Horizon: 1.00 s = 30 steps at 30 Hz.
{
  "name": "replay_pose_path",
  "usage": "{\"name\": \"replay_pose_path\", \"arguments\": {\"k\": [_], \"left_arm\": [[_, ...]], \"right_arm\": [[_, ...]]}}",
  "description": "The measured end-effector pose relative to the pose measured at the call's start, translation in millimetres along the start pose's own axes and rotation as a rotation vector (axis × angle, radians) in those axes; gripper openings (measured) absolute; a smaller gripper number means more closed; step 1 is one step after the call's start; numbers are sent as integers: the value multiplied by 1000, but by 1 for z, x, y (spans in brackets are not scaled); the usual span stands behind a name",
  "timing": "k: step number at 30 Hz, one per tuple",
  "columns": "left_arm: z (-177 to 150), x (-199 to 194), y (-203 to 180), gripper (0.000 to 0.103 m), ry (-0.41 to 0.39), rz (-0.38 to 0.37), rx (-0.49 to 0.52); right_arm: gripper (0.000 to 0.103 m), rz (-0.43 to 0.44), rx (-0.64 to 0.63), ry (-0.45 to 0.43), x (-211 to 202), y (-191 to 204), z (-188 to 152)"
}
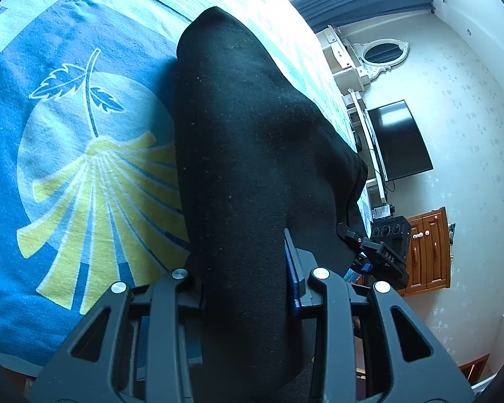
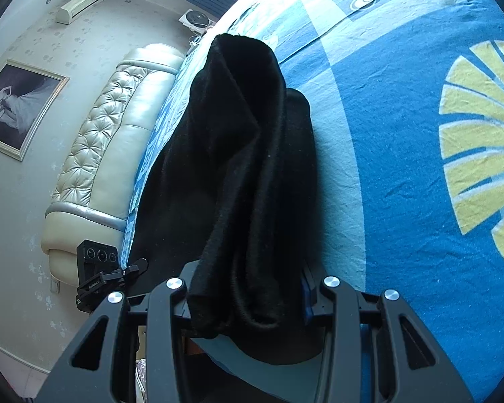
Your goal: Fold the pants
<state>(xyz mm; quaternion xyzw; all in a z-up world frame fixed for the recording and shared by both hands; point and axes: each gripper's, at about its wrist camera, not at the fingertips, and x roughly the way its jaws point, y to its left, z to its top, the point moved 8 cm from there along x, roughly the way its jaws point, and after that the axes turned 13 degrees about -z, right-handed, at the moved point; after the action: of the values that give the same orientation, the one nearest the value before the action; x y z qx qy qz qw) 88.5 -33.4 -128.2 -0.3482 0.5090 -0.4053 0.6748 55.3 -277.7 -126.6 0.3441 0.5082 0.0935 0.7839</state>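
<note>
Left tongs [image 1: 248, 288] clamped on a thick bunch of the black pants [image 1: 252, 154], cloth filling the gap between both jaws and hiding the tips. Right tongs [image 2: 248, 299] likewise closed on a bundled fold of the same pants [image 2: 245, 174], cloth pressed between the jaws and spilling over the lower edge. Pants stretched from each pair of tongs away across the bed [image 1: 77, 154], lying on the blue bedspread with its yellow fan and leaf print; far end of the cloth rounded and resting on the spread. In the left wrist view, pants run along the bed's right-hand edge, with part of the cloth draped over that edge. In the right wrist view, pants lie near the bed's left-hand edge, close to the cream tufted headboard [image 2: 107, 147]. Second handheld unit visible beside the cloth in each view. Beyond the bed: dark screen [image 1: 400, 141] on the wall, oval mirror [image 1: 383, 52], wooden cabinet [image 1: 428, 252] with doors closed, contents not visible; framed picture [image 2: 18, 107] and wall-mounted air conditioner [image 2: 80, 1] on the opposite side.
</note>
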Motion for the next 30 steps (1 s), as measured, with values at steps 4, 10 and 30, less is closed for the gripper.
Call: {"name": "replay_pose_path", "arguments": {"k": [4, 10, 30], "left_arm": [[0, -1, 0, 32, 0, 0, 0], [2, -8, 2, 32, -8, 18, 22], [0, -22, 4, 38, -27, 54, 72]], "right_arm": [[41, -7, 2, 2, 0, -1, -1], [41, -13, -5, -1, 0, 5, -1], [45, 36, -16, 20, 14, 15, -4]]}}
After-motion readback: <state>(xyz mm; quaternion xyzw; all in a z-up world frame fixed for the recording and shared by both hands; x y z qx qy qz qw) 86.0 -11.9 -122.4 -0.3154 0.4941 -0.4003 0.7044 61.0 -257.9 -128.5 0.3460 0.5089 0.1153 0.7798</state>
